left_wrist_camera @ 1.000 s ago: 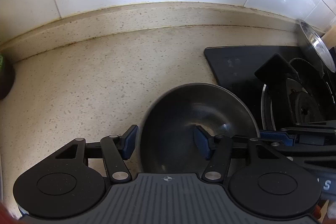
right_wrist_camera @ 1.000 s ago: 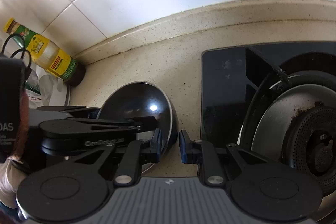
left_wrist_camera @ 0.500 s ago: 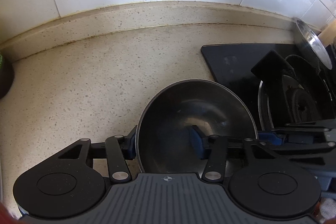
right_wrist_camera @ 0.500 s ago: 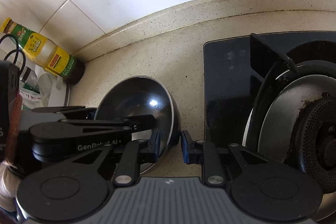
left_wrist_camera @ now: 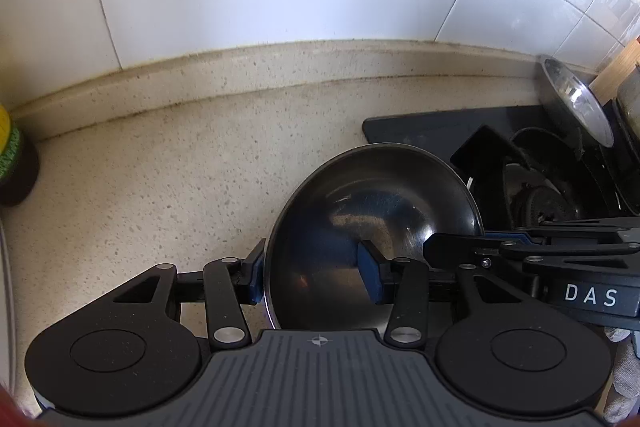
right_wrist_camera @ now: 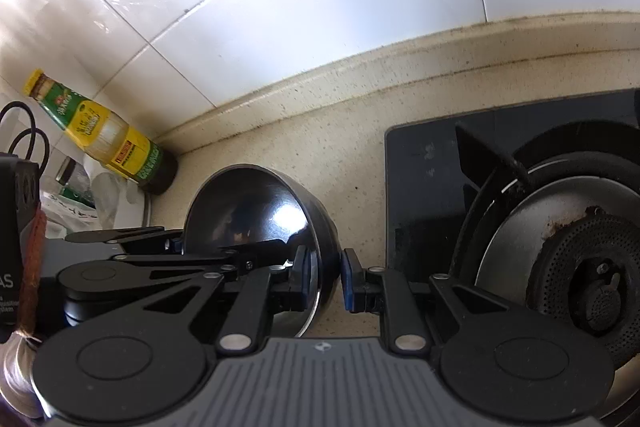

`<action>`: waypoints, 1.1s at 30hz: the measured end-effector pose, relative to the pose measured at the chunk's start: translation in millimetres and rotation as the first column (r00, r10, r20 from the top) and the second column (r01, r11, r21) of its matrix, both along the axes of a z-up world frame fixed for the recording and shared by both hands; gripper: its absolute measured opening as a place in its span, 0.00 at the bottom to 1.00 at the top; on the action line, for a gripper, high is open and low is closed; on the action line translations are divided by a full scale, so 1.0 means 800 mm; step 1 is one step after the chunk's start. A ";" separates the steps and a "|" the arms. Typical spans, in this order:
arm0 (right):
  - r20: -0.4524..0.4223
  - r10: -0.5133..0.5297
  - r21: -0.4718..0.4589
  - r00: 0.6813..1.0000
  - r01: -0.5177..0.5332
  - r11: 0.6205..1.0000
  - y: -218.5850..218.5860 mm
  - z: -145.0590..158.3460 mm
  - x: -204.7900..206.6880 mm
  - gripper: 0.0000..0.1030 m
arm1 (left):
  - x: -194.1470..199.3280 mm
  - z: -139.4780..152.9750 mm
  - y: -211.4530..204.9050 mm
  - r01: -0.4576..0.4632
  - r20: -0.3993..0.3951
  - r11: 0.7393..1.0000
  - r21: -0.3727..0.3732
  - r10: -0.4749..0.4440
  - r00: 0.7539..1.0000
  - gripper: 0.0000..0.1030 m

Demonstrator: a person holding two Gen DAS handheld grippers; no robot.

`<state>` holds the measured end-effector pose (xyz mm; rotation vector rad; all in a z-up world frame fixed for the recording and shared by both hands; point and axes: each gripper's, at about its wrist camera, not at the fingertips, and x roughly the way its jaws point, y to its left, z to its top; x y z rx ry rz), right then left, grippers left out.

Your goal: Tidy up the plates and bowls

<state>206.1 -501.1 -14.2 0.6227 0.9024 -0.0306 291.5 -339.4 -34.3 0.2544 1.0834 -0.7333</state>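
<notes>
A dark, shiny bowl (left_wrist_camera: 372,211) is tilted up off the speckled counter. My left gripper (left_wrist_camera: 316,277) straddles its left rim, one pad outside and one inside, with a wide gap between the pads. My right gripper (right_wrist_camera: 325,277) is shut on the bowl's right rim (right_wrist_camera: 316,263), one pad inside and one outside. The bowl's inside also shows in the right wrist view (right_wrist_camera: 248,211), with the left gripper's arm crossing in front of it.
A black gas stove (right_wrist_camera: 520,207) with a rusty burner (right_wrist_camera: 592,267) lies right of the bowl. A yellow-labelled sauce bottle (right_wrist_camera: 104,135) stands by the tiled wall at the left. A metal lid (left_wrist_camera: 576,99) leans at the far right. The beige counter (left_wrist_camera: 160,187) runs to the wall.
The bowl has been tipped and lifted, its rim now higher in both views. The left pads closed inward around the left rim. Both views have risen and show more wall.
</notes>
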 end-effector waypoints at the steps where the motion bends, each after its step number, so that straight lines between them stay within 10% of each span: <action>1: 0.004 0.001 -0.003 1.000 -0.001 1.000 0.001 0.003 -0.001 0.17 | -0.001 0.002 0.001 0.000 0.004 1.000 -0.002 0.000 1.000 0.52; 33: 0.146 0.193 -0.099 0.970 -0.180 0.979 0.105 0.097 -0.062 0.17 | -0.102 0.101 0.118 -0.139 0.167 0.987 -0.081 0.151 0.974 0.57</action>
